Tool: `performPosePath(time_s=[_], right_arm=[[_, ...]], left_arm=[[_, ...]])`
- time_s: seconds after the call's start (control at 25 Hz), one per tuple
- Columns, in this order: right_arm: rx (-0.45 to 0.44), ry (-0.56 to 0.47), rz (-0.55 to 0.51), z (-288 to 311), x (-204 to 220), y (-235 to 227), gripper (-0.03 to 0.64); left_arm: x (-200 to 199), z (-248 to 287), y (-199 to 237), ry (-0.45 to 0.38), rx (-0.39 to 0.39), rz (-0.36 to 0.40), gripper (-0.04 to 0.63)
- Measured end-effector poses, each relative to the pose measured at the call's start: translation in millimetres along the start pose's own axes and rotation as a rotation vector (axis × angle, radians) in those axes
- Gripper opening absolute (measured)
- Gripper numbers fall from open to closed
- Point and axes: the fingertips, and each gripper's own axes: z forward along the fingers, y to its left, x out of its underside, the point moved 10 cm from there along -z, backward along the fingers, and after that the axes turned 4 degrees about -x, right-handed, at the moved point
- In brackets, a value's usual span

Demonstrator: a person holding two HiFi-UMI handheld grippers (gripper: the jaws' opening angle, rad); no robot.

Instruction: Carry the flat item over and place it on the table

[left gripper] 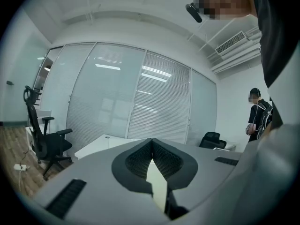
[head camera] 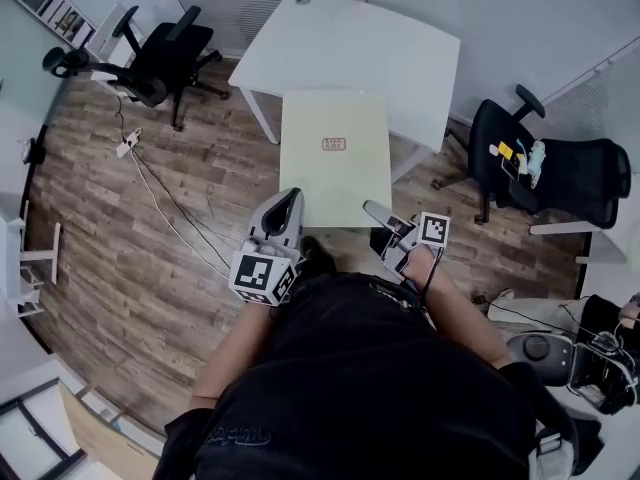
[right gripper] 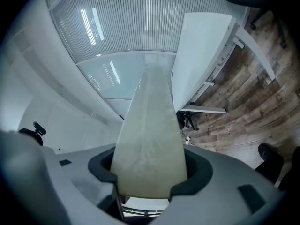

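Board (head camera: 335, 153) in the air, flat and roughly level, near edge at the body, far edge lying across the near side of the white worktop (head camera: 350, 43) as seen from above; whether truly over it or short of it, cannot tell. Gripped at the near-left corner by the left gripper (head camera: 288, 208), jaws together on the thin edge, only a pale sliver between the pads. Gripped at the near-right corner by the right gripper (head camera: 378, 216), jaws set wide and clamped, the board filling the gap from pad to pad. Carrying step, by the look of it, and late in it. Next, probably: a little more forward, then down level onto the bare worktop, then both jaws opened together. Chairs (head camera: 165, 58) left and right of the worktop, cable (head camera: 165, 203) on the floor (head camera: 120, 268) at left, well apart from the path.
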Motion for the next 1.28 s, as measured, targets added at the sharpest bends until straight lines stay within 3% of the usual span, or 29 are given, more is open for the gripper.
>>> performPosePath(time_s=[0.2, 0.56, 1.28], right_arm=[[-0.004, -0.031, -0.002, 53, -22, 13, 0.29], [0.013, -0.085, -0.005, 90, -29, 4, 0.29], [0.033, -0.059, 0.02, 112, -40, -9, 0.29]], left_arm=[[-28, 28, 48, -0.003, 0.042, 0.003, 0.015], [-31, 38, 90, -0.002, 0.075, 0.001, 0.015], [-24, 34, 116, 0.01, 0.008, -0.038, 0.015]])
